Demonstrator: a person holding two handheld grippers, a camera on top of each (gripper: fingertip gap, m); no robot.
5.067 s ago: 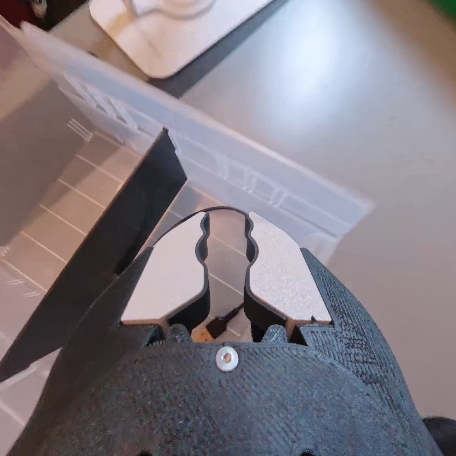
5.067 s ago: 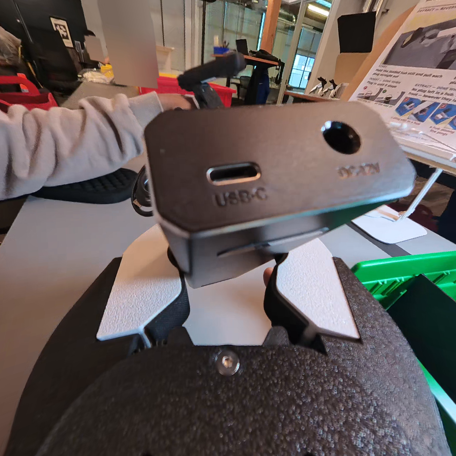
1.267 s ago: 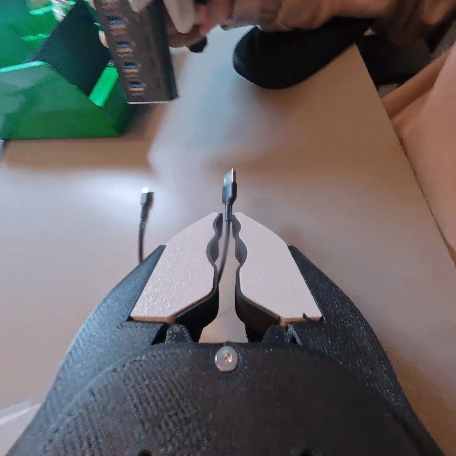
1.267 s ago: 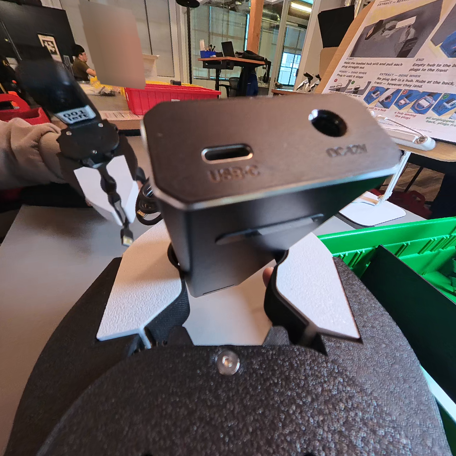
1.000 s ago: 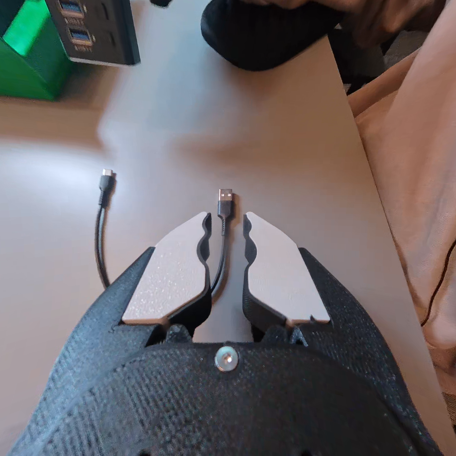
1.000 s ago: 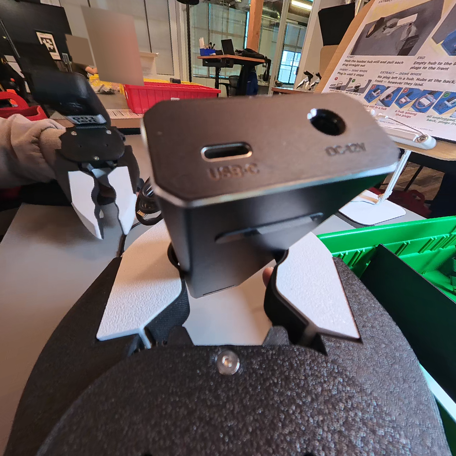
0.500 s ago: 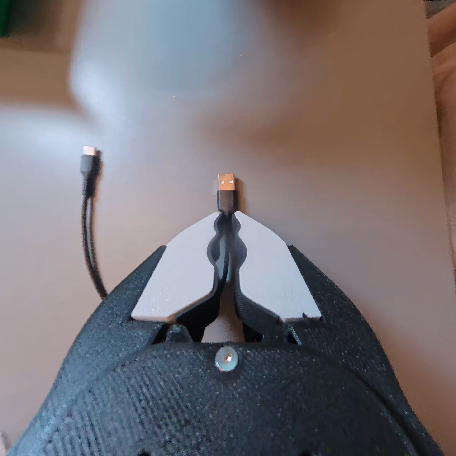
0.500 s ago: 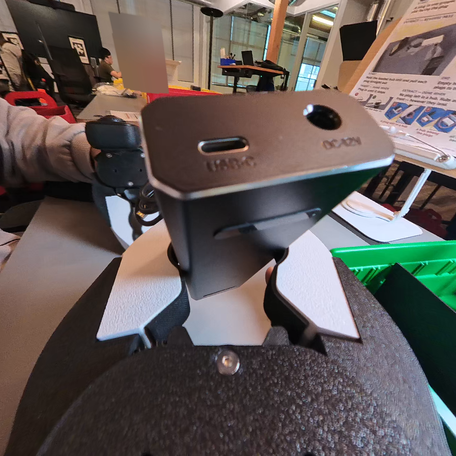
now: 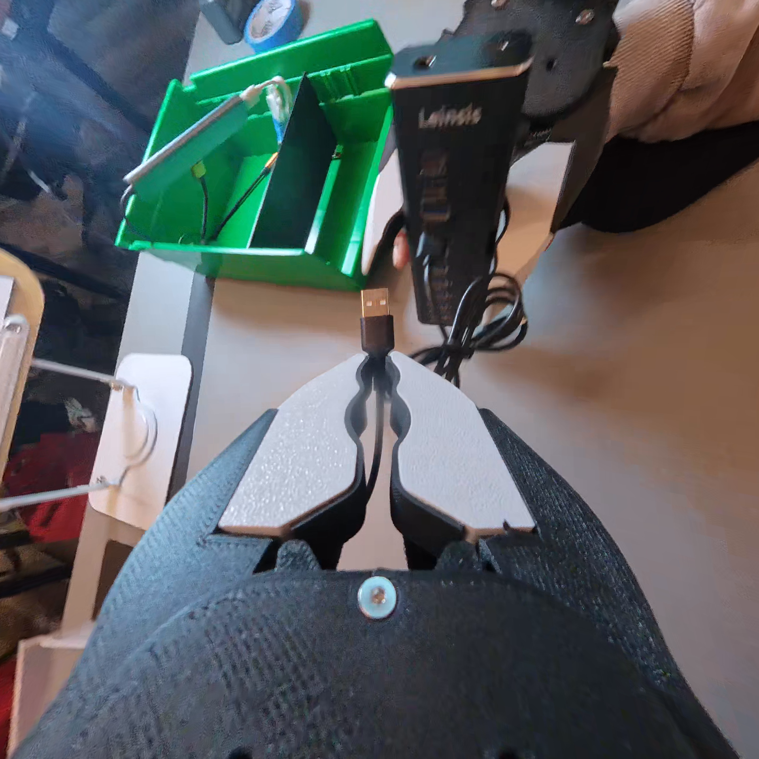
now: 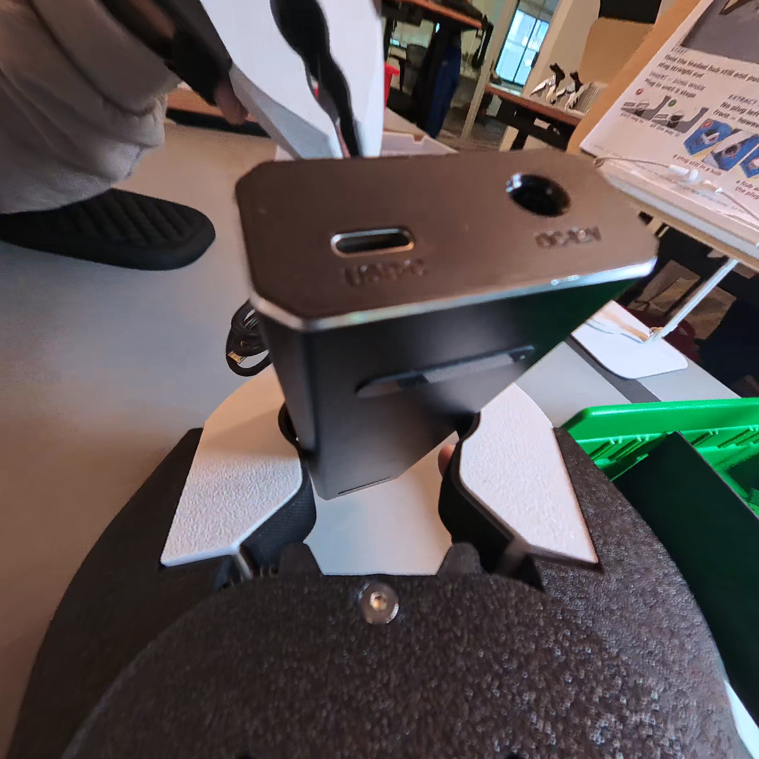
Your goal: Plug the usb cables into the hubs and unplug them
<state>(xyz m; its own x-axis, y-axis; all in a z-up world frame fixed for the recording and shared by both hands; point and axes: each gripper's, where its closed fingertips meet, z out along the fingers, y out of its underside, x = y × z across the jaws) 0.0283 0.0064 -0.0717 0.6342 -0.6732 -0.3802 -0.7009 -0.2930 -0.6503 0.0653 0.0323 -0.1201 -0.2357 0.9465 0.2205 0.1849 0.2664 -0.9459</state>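
Now, your green bin (image 9: 263, 172) sits on the surface (image 9: 616, 410) with a black divider (image 9: 293, 164) and thin cables (image 9: 213, 205) in its left compartment. Your left gripper (image 9: 376, 361) has its fingers pinched on the USB cable (image 9: 374, 324), plug pointing straight ahead toward the bin. Your right gripper (image 10: 378, 464) clamps the black hub (image 10: 431, 295), held raised, long axis toward the plug.

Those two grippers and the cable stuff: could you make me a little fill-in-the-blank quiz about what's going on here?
1. The left gripper is shut on a USB ____.
2. The right gripper holds a black ____.
3. The bin beside the hub is coloured ____.
4. The metal plug is not yet ____ the hub.

Missing words: cable; hub; green; in
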